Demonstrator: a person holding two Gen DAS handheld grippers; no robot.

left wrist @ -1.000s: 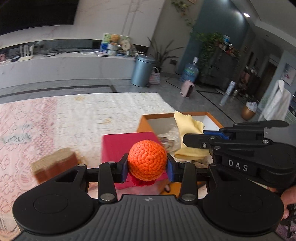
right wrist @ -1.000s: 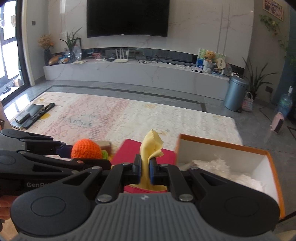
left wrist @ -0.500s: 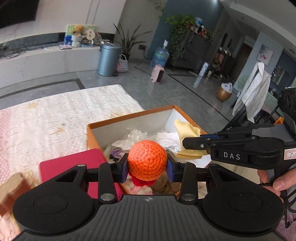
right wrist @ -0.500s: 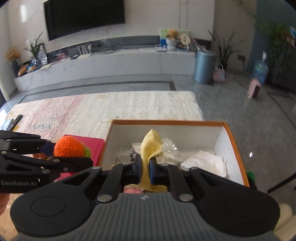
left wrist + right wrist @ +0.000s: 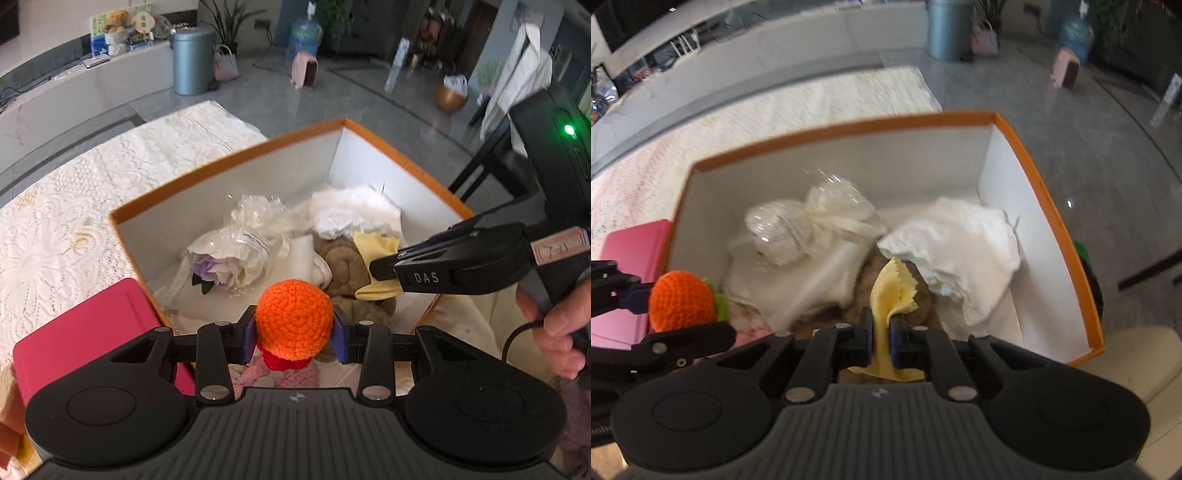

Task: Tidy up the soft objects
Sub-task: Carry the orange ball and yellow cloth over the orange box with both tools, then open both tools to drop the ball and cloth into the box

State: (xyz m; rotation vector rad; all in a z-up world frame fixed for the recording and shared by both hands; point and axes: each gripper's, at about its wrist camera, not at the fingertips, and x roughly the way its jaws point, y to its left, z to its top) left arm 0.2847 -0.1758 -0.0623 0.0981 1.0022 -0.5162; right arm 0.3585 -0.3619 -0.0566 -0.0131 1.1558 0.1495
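Hovering over the near end of the orange-rimmed box (image 5: 402,155), both grippers carried soft things that had not yet been let go. Nearest, the left gripper (image 5: 293,326) had its jaws about half open and pressed on either side of an orange crocheted ball (image 5: 293,325), which hung just above the box's near edge, over something pink and knitted. Beside it, toward the box's right side, the right gripper (image 5: 882,343) had its jaws almost fully closed, pinching a yellow cloth (image 5: 892,288) whose free corner stood up above a brown plush lump (image 5: 343,262) already lying inside.

Farther into the box lay a clear crinkled plastic wrap (image 5: 798,229) with something white and purple inside, and at the far right corner a crumpled white cloth (image 5: 964,251). Left of the box, a pink flat pad (image 5: 85,328) lay on the lace-covered worktop (image 5: 70,206).

Judging by this, several soft items were already stowed, and 2 more were in hand above the box. What remained was to release both, then check the surroundings for anything left out.
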